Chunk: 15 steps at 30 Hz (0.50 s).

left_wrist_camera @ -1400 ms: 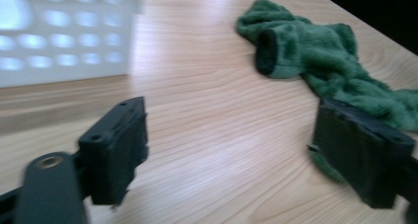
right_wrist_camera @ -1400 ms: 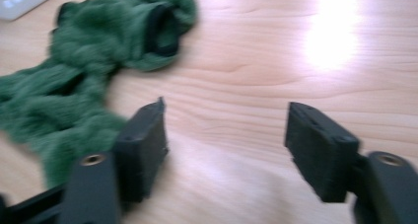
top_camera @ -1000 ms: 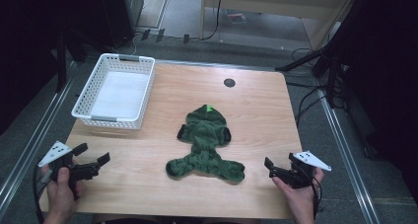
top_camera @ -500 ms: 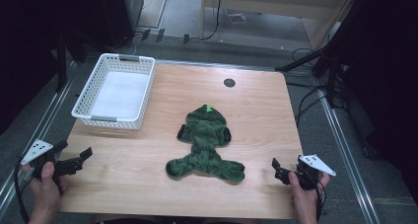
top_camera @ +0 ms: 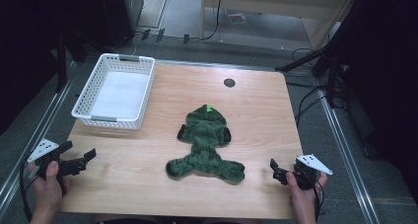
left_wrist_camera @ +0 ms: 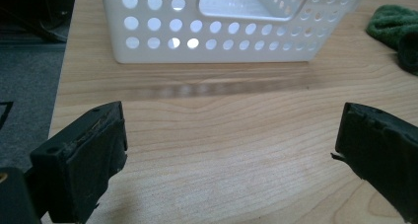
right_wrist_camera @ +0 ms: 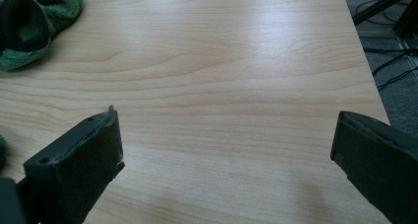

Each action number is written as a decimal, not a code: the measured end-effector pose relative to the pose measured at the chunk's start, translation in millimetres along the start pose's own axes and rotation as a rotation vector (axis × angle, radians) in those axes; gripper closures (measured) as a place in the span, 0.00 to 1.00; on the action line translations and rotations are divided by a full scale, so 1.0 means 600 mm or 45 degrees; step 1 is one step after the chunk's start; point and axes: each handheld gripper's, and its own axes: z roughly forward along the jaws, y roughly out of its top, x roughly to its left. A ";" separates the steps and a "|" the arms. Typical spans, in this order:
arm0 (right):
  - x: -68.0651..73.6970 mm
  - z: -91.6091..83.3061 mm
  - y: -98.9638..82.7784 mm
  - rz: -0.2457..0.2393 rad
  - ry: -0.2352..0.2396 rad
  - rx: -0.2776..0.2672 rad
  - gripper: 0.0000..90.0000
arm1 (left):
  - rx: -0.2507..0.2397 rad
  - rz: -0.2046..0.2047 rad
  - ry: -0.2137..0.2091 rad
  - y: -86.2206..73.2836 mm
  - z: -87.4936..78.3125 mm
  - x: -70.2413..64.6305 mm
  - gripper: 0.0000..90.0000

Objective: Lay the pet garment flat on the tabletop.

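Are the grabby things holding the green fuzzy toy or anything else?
No, nothing is held. The left hand-held gripper and the right hand-held gripper both have their jaws wide open over bare wood, and the green toy lies untouched mid-table.

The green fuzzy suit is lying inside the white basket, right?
No. The green suit lies flat on the table, beside the white basket, not in it. The high view shows the basket holding no suit.
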 end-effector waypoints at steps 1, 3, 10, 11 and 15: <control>0.000 0.000 0.000 0.007 0.000 0.003 0.00 | 0.000 -0.001 0.001 0.000 0.000 0.000 0.00; 0.000 0.000 0.000 0.010 0.000 0.004 0.00 | 0.009 -0.001 0.003 0.000 0.001 0.000 0.00; 0.002 0.002 0.000 0.009 -0.013 0.012 0.00 | 0.008 -0.007 0.003 0.000 0.001 0.001 0.00; 0.001 0.002 0.000 0.010 -0.013 0.012 0.00 | 0.011 -0.005 0.003 0.000 0.001 0.001 0.00; 0.001 0.002 0.000 0.013 -0.011 0.017 0.00 | 0.016 -0.002 0.004 0.001 0.002 0.000 0.00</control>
